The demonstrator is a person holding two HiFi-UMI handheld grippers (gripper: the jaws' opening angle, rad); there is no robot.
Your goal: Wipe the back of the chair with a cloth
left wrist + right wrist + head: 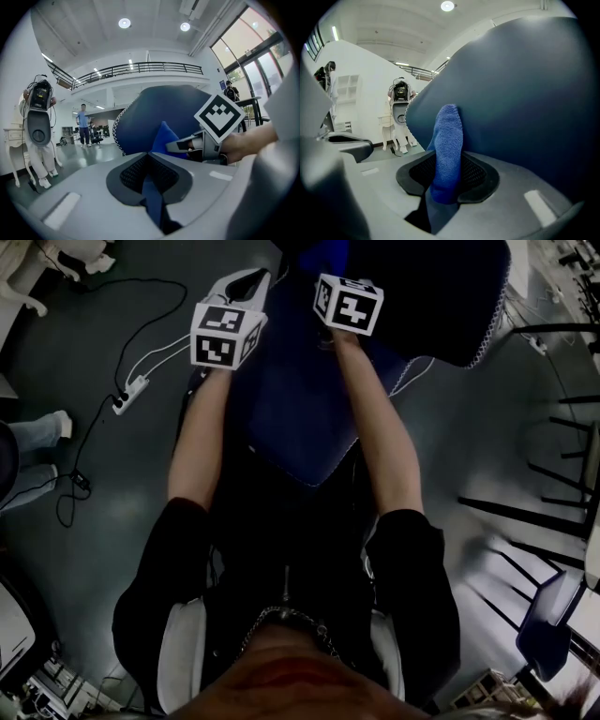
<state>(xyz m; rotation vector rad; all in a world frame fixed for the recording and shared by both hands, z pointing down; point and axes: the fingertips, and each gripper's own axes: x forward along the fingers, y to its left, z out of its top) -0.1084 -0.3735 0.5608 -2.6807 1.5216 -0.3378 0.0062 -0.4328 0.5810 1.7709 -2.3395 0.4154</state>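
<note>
Head view, grippers: A person leans over a blue chair (300, 418) with both arms stretched forward. The left gripper (242, 285) and right gripper (345, 298) sit side by side at top centre, marker cubes facing up.
Head view, chair: The seat fills the middle of the frame. The chair back (427, 306), edged in white stitching, lies at upper right.
Head view, floor: A power strip (131, 394) and its cable are at upper left, and bare chair frames (553, 474) line the right edge.
Left gripper view, jaws: The jaws are closed together with nothing clearly held. A thin blue sliver shows in the seam low in the frame; whether it is fabric or the chair beneath cannot be told.
Left gripper view, beyond: The chair back rises at centre. The right gripper reaches in from the right, with a corner of blue cloth (164, 136) poking from its tip against the back.
Right gripper view, jaws: The jaws are clamped on a narrow fold of the cloth, which stands upright at centre frame.
Right gripper view, task thing: The cloth's upper end lies at the chair back, which fills the right half of the frame. Whether it presses on the upholstery or sits just beside it is unclear.
Risk, grip: Only a narrow fold appears pinched, so drag on the upholstery could pull the cloth free.
Risk, chair: Nothing braces the chair, and a firm stroke may shift it, leaving the cloth skimming instead of wiping.
Risk, contact: The grippers are close together, so a wide sweep could knock one against the other.
</note>
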